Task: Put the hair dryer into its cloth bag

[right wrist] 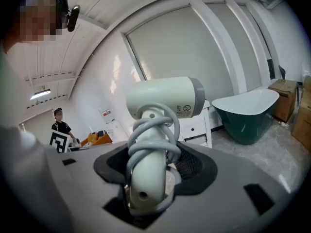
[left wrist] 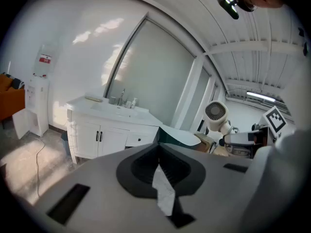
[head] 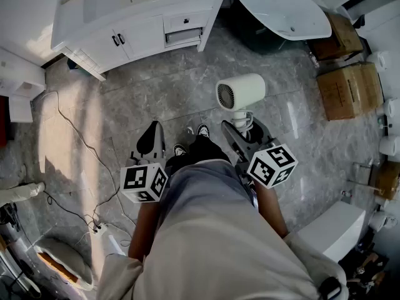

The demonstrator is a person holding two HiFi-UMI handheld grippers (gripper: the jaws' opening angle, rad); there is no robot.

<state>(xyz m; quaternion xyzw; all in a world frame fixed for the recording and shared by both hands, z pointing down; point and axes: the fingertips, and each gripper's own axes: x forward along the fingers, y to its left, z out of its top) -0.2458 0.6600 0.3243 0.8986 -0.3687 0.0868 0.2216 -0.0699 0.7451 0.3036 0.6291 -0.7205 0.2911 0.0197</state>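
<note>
Right gripper (right wrist: 146, 181) is clamping the handle of the hair dryer (head: 240, 91), with the cord (right wrist: 153, 130) coiling round that handle. The dryer is standing upright in the air above the tiled floor (head: 156, 99). Left gripper (head: 152, 139) is hanging alongside, jaws pressing together, and a pale sliver is showing at the seam, can't tell what. Farther off, a white cabinet (head: 137, 17) and a tub (head: 281, 8) are sitting side by side.

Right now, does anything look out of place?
Nothing is damaged or spilled. The right gripper grips the hair dryer by its handle, cord coiled round it, but no cloth bag shows in any view.
</note>
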